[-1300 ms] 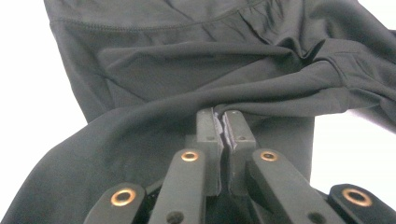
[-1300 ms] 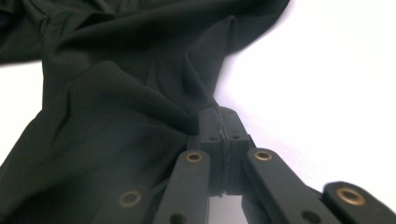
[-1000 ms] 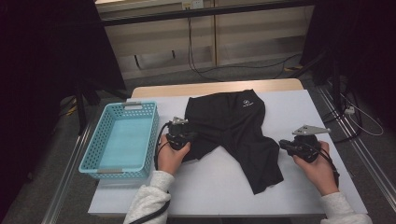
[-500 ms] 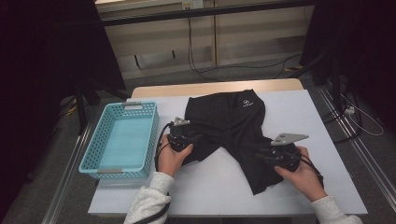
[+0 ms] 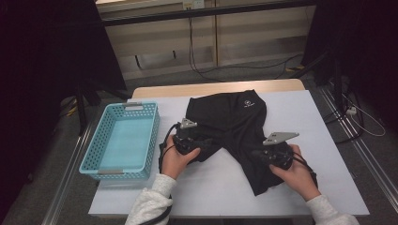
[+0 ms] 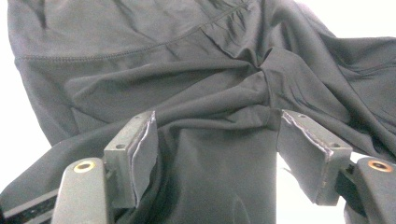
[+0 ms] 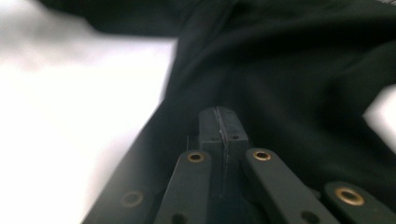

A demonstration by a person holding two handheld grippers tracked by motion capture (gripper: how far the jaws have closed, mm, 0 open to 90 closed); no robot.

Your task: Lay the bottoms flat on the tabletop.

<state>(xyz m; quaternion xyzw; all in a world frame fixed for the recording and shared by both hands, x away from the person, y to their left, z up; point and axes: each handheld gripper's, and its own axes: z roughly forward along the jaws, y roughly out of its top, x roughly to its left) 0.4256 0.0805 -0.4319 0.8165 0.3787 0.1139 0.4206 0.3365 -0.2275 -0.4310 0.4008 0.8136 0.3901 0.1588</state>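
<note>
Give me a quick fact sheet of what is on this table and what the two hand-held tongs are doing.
Garment: black shorts, crumpled on the white table
Basket: blue, empty, left of the shorts
Left tongs: jaws have just been opening, apart, shorts' fabric between them, not pressed
Right tongs: jaws have just closed together, over the shorts; whether fabric is pinched is unclear

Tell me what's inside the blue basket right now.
Nothing shows inside the blue basket: its pale floor lies bare. Its near wall hides a thin strip of floor. The black shorts lie beside it on the table.
</note>
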